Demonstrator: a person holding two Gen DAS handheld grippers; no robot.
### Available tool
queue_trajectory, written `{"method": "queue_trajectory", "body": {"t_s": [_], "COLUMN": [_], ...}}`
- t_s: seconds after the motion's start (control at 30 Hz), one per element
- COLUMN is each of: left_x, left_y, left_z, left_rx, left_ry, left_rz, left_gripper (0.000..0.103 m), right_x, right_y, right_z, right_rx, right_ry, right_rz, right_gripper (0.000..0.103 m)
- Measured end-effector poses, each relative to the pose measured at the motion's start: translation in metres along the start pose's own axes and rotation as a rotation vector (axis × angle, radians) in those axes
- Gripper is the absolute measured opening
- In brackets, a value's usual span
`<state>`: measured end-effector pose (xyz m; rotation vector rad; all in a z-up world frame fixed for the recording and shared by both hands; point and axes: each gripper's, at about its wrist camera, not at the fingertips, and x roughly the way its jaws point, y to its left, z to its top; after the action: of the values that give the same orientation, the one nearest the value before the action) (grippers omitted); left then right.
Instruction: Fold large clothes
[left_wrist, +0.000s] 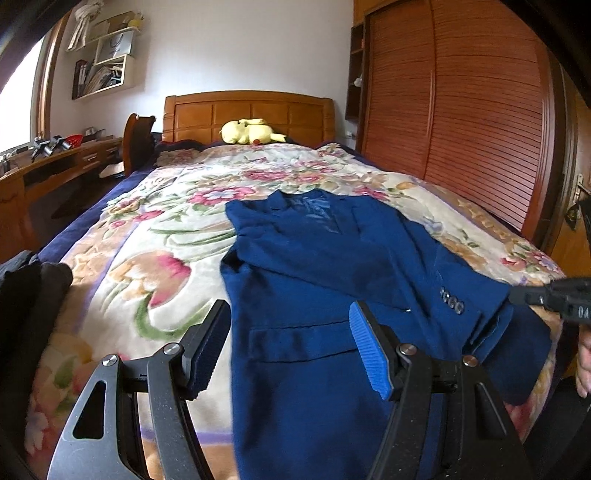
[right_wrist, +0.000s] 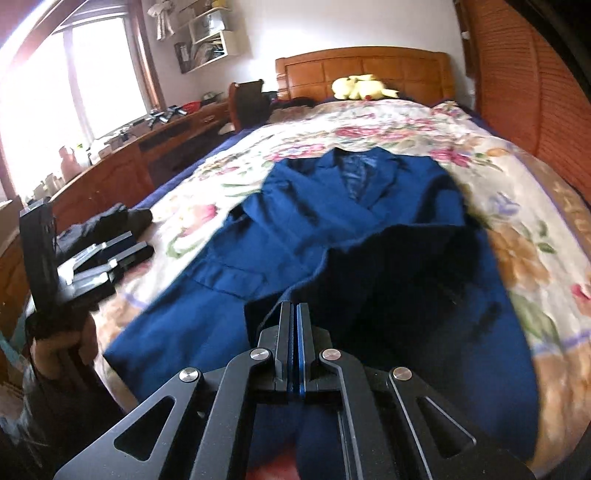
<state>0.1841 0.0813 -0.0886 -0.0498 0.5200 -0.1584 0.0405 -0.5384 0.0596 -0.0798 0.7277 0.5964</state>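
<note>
Blue suit jacket (left_wrist: 332, 266) lies face up on the floral bedspread (left_wrist: 155, 236) of the bed, collar toward the wooden headboard (left_wrist: 247, 118), one sleeve folded across its front with the cuff buttons (left_wrist: 452, 298) showing. Left tool (left_wrist: 291, 350) hangs above the jacket's lower half, its jaws spread apart with nothing between them. Right tool (right_wrist: 294, 325) is clenched tight, pads pressed together; a dark fold of the jacket bunches right at its tips, but whether cloth is pinched there cannot be told. Yellow plush toy (left_wrist: 249, 131) rests by the headboard. Dark clothes (right_wrist: 107, 225) sit at the bed's left edge.
</note>
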Motion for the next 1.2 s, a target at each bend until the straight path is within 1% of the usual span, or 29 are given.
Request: {"method": "queue_trajectory", "body": {"t_s": [0.17, 0.3, 0.37, 0.4, 0.5, 0.6, 0.67, 0.7, 0.73, 0.83, 0.9, 1.1, 1.2], "left_x": [0.005, 0.011, 0.015, 0.017, 0.024, 0.031, 0.033, 0.033, 0.033, 0.026, 0.024, 0.025, 0.027], "left_y": [-0.026, -0.051, -0.064, -0.070, -0.088, -0.102, -0.109, -0.112, -0.115, -0.124, -0.127, -0.133, -0.131], "left_z": [0.005, 0.005, 0.003, 0.003, -0.001, -0.008, -0.010, -0.012, -0.013, -0.019, -0.023, -0.034, -0.038], "left_rx": [0.030, 0.067, 0.081, 0.090, 0.116, 0.128, 0.132, 0.135, 0.139, 0.146, 0.148, 0.164, 0.152], "left_ry": [0.009, 0.025, 0.039, 0.046, 0.063, 0.092, 0.104, 0.109, 0.116, 0.118, 0.128, 0.163, 0.181], "left_rz": [-0.041, -0.083, -0.108, -0.116, -0.134, -0.165, -0.183, -0.189, -0.190, -0.227, -0.235, -0.229, -0.252], "left_gripper": [0.068, 0.068, 0.068, 0.068, 0.068, 0.068, 0.068, 0.068, 0.068, 0.068, 0.068, 0.068, 0.068], "right_x": [-0.015, -0.027, -0.036, -0.038, -0.045, -0.043, -0.040, -0.038, -0.036, -0.025, -0.016, 0.012, 0.023], "right_y": [-0.005, -0.005, -0.004, -0.003, -0.002, -0.009, -0.014, -0.017, -0.020, -0.030, -0.037, -0.053, -0.059], "right_z": [-0.024, -0.037, -0.038, -0.039, -0.039, -0.039, -0.040, -0.041, -0.041, -0.042, -0.044, -0.050, -0.052], "right_rx": [-0.001, -0.040, -0.060, -0.069, -0.103, -0.100, -0.093, -0.092, -0.089, -0.078, -0.059, -0.018, -0.014], "right_ry": [0.030, 0.043, 0.039, 0.034, 0.020, 0.024, 0.031, 0.035, 0.037, 0.050, 0.064, 0.100, 0.113], "right_rz": [-0.053, -0.112, -0.125, -0.140, -0.181, -0.202, -0.202, -0.205, -0.211, -0.216, -0.218, -0.226, -0.225], "right_gripper": [0.001, 0.001, 0.002, 0.005, 0.007, 0.011, 0.020, 0.030, 0.034, 0.039, 0.041, 0.042, 0.042]}}
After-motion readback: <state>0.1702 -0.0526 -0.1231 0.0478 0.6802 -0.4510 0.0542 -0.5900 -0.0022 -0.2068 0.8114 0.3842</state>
